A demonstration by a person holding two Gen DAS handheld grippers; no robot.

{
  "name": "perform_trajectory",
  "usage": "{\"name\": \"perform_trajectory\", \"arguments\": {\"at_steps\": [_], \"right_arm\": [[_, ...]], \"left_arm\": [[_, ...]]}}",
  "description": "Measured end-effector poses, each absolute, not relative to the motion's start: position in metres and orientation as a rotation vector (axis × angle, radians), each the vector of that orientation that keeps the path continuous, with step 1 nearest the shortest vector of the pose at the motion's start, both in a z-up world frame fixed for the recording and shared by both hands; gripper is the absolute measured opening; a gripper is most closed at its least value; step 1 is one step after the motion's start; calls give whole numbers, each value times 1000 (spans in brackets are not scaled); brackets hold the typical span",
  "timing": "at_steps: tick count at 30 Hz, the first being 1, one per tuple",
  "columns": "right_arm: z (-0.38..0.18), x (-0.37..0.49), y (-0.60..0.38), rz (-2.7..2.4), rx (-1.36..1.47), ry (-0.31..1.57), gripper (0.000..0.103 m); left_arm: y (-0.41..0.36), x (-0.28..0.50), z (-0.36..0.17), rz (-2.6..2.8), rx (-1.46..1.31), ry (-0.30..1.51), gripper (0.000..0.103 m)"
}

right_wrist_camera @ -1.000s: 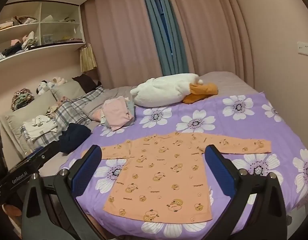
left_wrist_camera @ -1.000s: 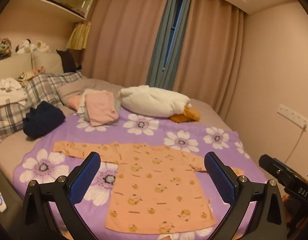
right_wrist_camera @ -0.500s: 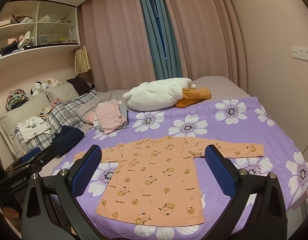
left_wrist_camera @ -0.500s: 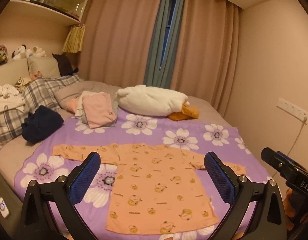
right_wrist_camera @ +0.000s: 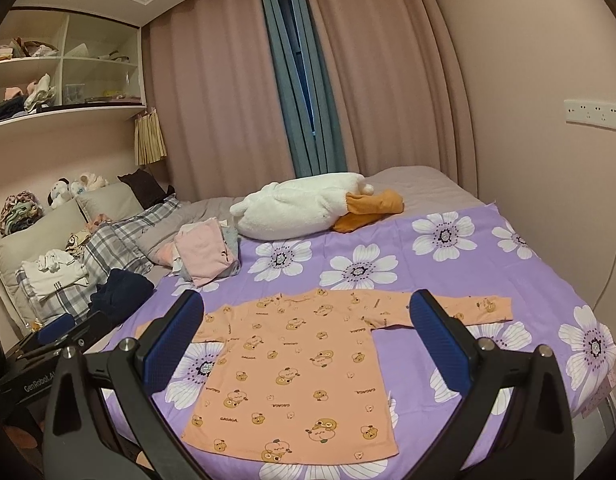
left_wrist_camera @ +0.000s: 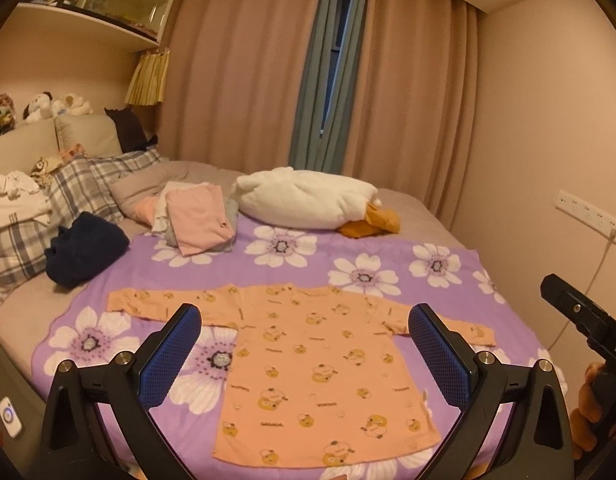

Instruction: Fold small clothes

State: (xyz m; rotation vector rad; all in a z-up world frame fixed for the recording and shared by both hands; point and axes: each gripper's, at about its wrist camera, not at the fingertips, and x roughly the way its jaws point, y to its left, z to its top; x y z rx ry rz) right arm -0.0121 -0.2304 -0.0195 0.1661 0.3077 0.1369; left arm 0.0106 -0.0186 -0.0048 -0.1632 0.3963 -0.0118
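An orange long-sleeved child's shirt (left_wrist_camera: 320, 364) (right_wrist_camera: 295, 364) with small cartoon prints lies flat on the purple flowered blanket (left_wrist_camera: 388, 272) (right_wrist_camera: 468, 264), both sleeves spread out sideways. My left gripper (left_wrist_camera: 303, 328) hangs open above and in front of the shirt, its blue pads wide apart with nothing between them. My right gripper (right_wrist_camera: 308, 320) is open as well, held back from the bed and empty. The right gripper's body (left_wrist_camera: 584, 320) shows at the right edge of the left wrist view; the left one (right_wrist_camera: 55, 336) shows at the left edge of the right wrist view.
A stack of folded pink and grey clothes (left_wrist_camera: 199, 216) (right_wrist_camera: 207, 252) sits behind the shirt. A white and orange plush pillow (left_wrist_camera: 308, 200) (right_wrist_camera: 308, 208), a dark blue garment (left_wrist_camera: 83, 248), plaid pillows (left_wrist_camera: 67, 196), curtains and wall shelves (right_wrist_camera: 63, 80) surround the bed.
Both grippers have drawn back and up from the bed, so the shirt looks smaller and lower in both views. The shirt itself has not moved.
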Motion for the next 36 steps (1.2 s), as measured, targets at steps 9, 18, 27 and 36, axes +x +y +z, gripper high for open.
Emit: {"name": "perform_trajectory", "arguments": {"at_steps": [9, 18, 27, 36], "right_arm": [[-26, -17, -229, 129, 151, 311, 103], [-31, -18, -238, 94, 170, 333, 103], [-49, -39, -243, -16, 219, 257, 103], [-60, -56, -236, 29, 232, 215, 103]], "left_arm": [[-22, 10, -4, -17, -150, 394, 102], [-29, 9, -2, -34, -140, 387, 102], [-32, 9, -13, 17, -195, 373, 102], [-42, -1, -25, 10, -235, 354, 102]]}}
